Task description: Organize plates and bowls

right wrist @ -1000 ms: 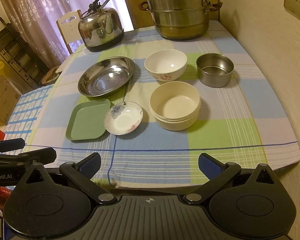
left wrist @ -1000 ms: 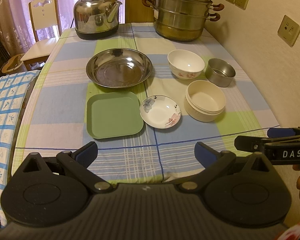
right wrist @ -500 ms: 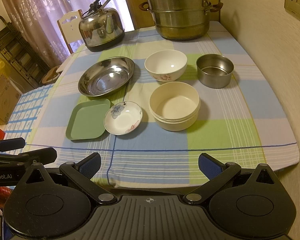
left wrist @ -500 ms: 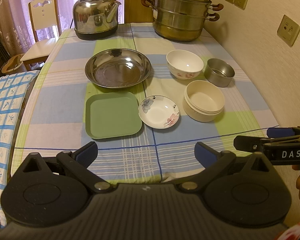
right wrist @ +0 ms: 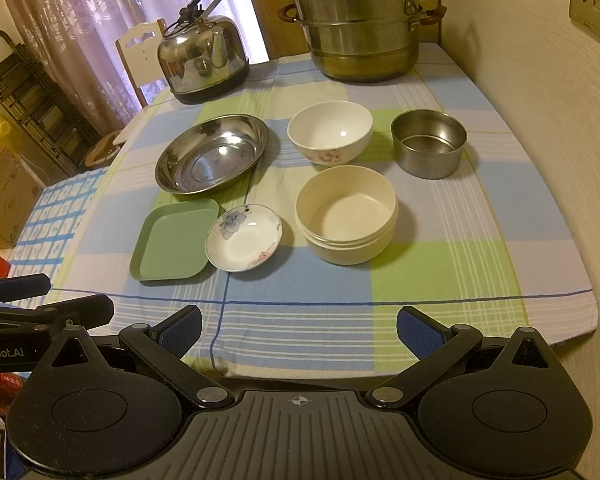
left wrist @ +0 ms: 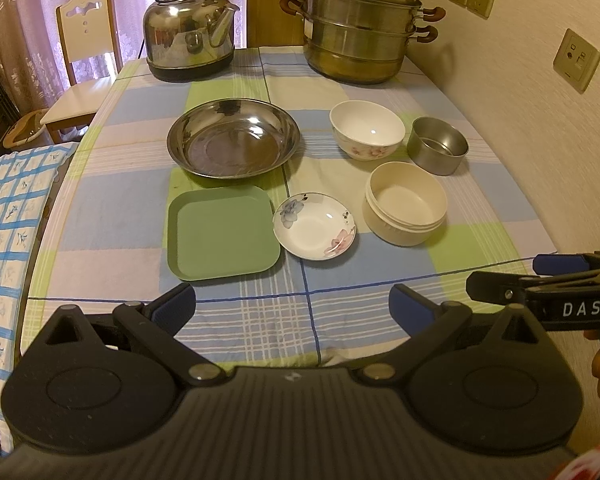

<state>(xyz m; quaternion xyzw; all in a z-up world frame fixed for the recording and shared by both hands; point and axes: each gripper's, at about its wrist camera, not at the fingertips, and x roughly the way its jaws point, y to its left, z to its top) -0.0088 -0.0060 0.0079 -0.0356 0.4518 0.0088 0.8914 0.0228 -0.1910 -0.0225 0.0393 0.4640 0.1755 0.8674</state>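
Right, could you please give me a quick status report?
Both tools, left and right, open, empty, short of the table. Plates and bowls unstacked: green plate, cream bowl. Nothing blocking.

A table under a checked cloth [left wrist: 100, 216] in blue, green and white stands against a cream wall [left wrist: 520, 92] at three o'clock, bearing sockets [left wrist: 576, 60]. At eleven o'clock, a pale wooden chair [left wrist: 86, 48] faces pinkish lace curtains [left wrist: 24, 12], daylight glowing through them.
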